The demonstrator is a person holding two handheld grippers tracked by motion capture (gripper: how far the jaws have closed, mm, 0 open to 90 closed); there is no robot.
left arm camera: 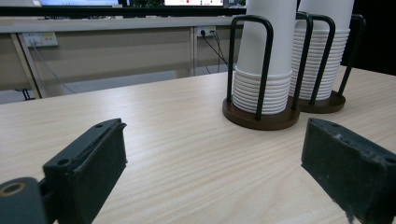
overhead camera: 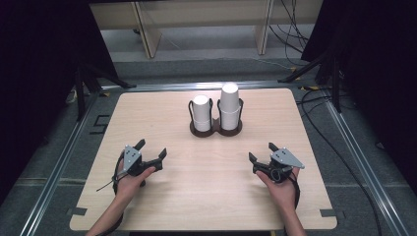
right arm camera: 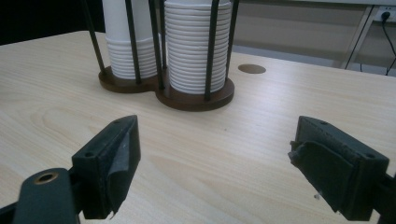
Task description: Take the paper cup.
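Two stacks of white paper cups stand upside down in a dark double holder [overhead camera: 216, 130] with black wire loops, at the far middle of the wooden table [overhead camera: 206, 191]. The left stack [overhead camera: 202, 113] is shorter than the right stack [overhead camera: 229, 105]. My left gripper [overhead camera: 151, 148] rests near the front left, open, nothing between its jaws. My right gripper [overhead camera: 262, 152] rests near the front right, open and empty too. In the left gripper view the holder [left arm camera: 261, 119] sits ahead to the right; in the right gripper view the holder [right arm camera: 196, 98] sits ahead to the left.
A small round brown cap [right arm camera: 251, 69] sits flush in the tabletop beyond the holder. Black stands and cables [overhead camera: 314, 98] lie on the floor around the table. A light wooden bench [overhead camera: 147, 29] stands behind it.
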